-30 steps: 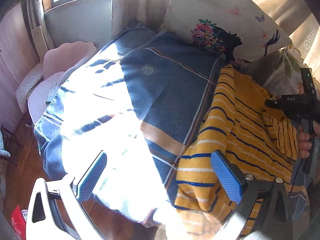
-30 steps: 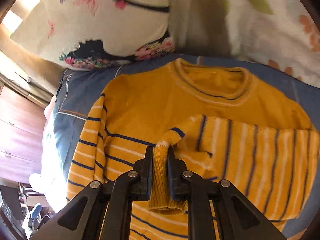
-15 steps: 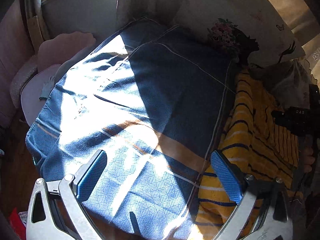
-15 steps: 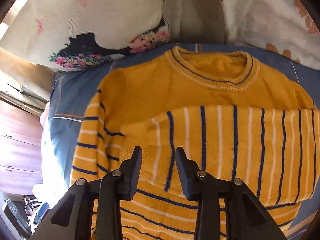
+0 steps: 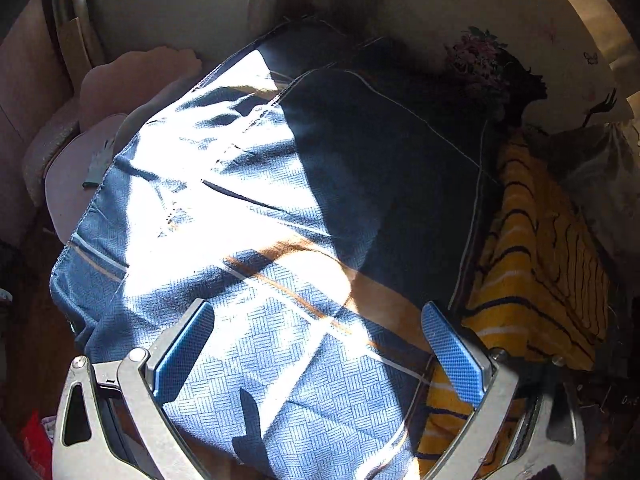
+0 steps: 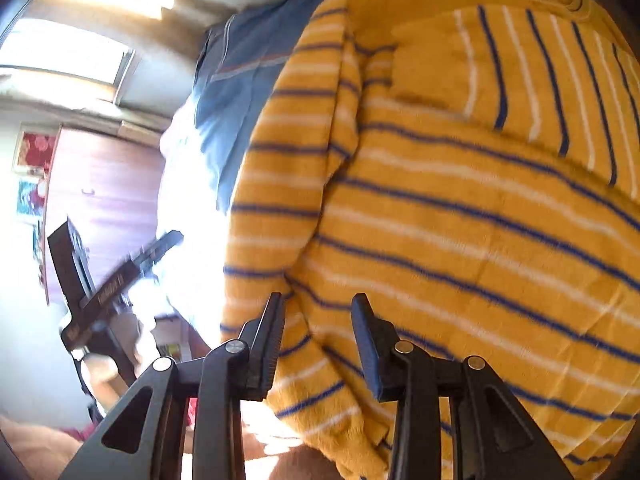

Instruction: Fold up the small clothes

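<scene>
A small yellow sweater [image 6: 460, 208] with blue and white stripes lies flat on the blue blanket [image 5: 304, 208]; one sleeve [image 6: 520, 80] is folded across its chest. It shows at the right edge of the left wrist view [image 5: 536, 272]. My right gripper [image 6: 318, 316] is open and empty, hovering over the sweater's lower left hem. My left gripper [image 5: 316, 332] is wide open and empty over the blanket, left of the sweater. The left gripper also shows in the right wrist view [image 6: 116, 280], blurred, off the bed's side.
A cream pillow [image 5: 532, 52] with a floral print stands at the head of the bed behind the sweater. A pink padded chair [image 5: 96, 128] is beside the bed on the left. A wooden wardrobe [image 6: 104, 192] stands beyond the bed.
My right gripper let go of the sleeve cuff, opened, and moved down to the sweater's lower left hem. My left gripper shifted left, away from the sweater, staying open.
</scene>
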The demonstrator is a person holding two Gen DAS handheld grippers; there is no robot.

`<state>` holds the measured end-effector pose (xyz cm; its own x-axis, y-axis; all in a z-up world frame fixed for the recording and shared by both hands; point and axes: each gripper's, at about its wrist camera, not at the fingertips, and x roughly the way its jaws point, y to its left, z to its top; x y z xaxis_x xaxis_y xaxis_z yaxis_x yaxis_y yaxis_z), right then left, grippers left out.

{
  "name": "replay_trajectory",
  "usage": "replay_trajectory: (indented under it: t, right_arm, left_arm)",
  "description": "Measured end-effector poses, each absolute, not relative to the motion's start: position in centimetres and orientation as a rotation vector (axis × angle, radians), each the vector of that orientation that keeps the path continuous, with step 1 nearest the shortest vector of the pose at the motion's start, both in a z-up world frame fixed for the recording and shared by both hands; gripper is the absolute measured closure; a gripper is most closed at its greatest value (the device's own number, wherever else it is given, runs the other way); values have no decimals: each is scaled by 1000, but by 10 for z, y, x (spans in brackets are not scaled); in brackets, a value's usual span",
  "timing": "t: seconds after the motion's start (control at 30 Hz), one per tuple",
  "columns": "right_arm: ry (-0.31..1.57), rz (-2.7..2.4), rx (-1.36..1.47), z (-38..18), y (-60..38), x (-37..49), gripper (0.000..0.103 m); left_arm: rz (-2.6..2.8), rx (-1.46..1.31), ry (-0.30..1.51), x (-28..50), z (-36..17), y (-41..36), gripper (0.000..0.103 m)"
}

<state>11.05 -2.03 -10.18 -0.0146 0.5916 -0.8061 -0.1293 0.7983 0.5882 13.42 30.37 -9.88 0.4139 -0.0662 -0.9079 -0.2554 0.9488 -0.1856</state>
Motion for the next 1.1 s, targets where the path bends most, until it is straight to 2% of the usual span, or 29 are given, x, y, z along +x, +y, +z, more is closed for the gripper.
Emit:
replay_trajectory:
  t: [0.13, 0.2, 0.27, 0.3, 0.33, 0.4, 0.6, 0.73, 0.83, 0.97, 1.1]
  right_arm:
    - [1570, 592, 236, -128, -4, 81, 65]
    - [1555, 586, 240, -129, 0, 78, 64]
    - [1546, 616, 256, -125, 3, 78, 73]
    - [1545, 636, 273, -124, 5, 78, 86]
    - [1551, 654, 286, -122, 5, 75, 92]
    - [1549, 657, 298, -119, 3, 73, 98]
    - [1334, 511, 313, -44, -60, 103, 99]
    - [1174, 297, 249, 6, -147, 135, 99]
    - [1150, 110, 233, 8, -212, 157, 99]
    - [1210, -143, 230, -39, -278, 194, 97]
    - [1186, -198, 283, -53, -296, 195, 95]
  left_arm:
    - [77, -297, 1152, 141, -101, 293, 0]
    - [52, -278, 1156, 144, -101, 285, 0]
    - [36, -263, 1148, 144, -98, 281, 0]
    - [32, -256, 1142, 144, -96, 279, 0]
    - [29, -253, 1138, 144, -95, 279, 0]
    - [27, -256, 1137, 143, -94, 280, 0]
    - [67, -267, 1107, 130, -82, 288, 0]
    - [104, -279, 1084, 116, -71, 292, 0]
    - [121, -267, 1068, 107, -64, 288, 0]
    - [128, -240, 1052, 103, -56, 271, 0]
    - [114, -212, 1036, 108, -48, 245, 0]
